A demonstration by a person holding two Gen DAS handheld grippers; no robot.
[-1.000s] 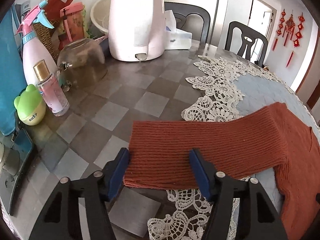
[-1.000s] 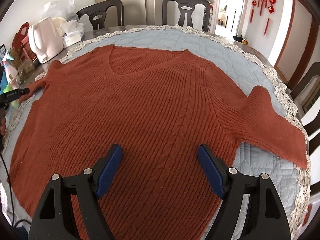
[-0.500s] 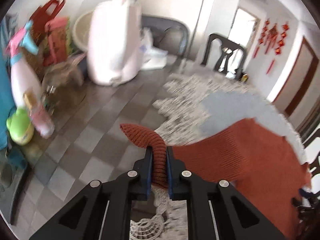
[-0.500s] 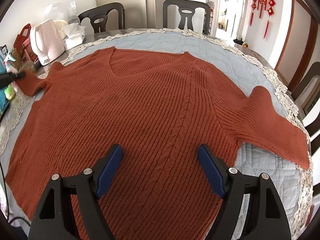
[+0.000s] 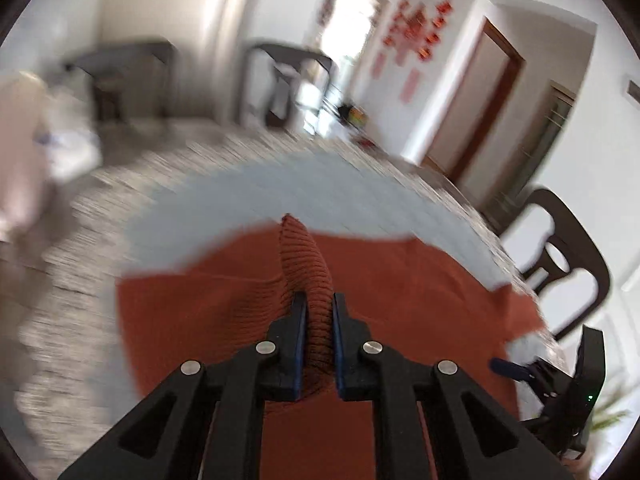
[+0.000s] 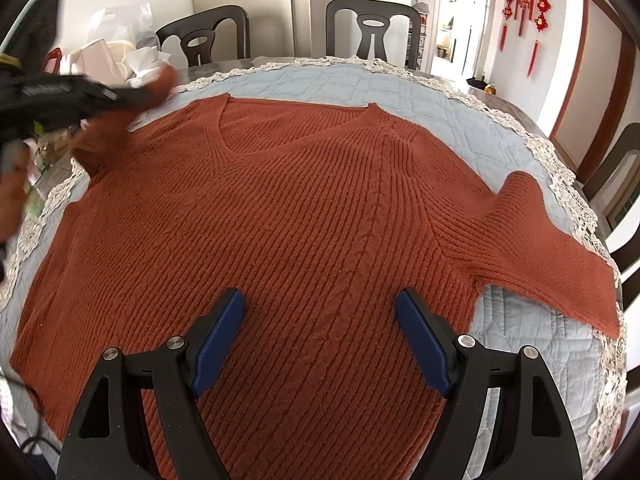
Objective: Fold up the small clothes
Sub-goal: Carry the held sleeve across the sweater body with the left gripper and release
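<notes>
While the sweater (image 6: 304, 216) lies face up and spread flat over the quilted blue cloth (image 6: 320, 80) on the round table (image 6: 496, 98), its V-neck points toward 12 o'clock in the right wrist view and its hem runs off the bottom edge under the camera. One sleeve (image 6: 560, 264) stretches out flat to 4 o'clock, its cuff near the lace trim (image 6: 560, 176) at the table's edge.

At 10 o'clock in that view the other sleeve (image 6: 120, 120) is lifted off the cloth, blurred, and bunched at the tip of the left gripper (image 6: 148, 88), which reaches in from the left edge. From the left wrist view the left gripper's jaws stand narrow, pinching a ridge of that sleeve's ribbed knit between the blue pads (image 5: 299, 332); the fold stands up and runs toward 12 o'clock above the body of the sweater. Everything behind it in this view is smeared.

The right gripper (image 6: 320, 336) hovers over the lower middle of the sweater at 6 o'clock, jaws wide, blue pads (image 6: 218, 336) well apart with only flat knit below them; whether they touch the fabric cannot be told. It also shows at 4 o'clock in the left wrist view.

Dark chairs (image 6: 372, 24) stand round the far side at 12 o'clock, a pale kettle (image 6: 96, 58) sits at 10 o'clock, and red hanging ornaments (image 6: 524, 4) mark the wall at 1 o'clock.
</notes>
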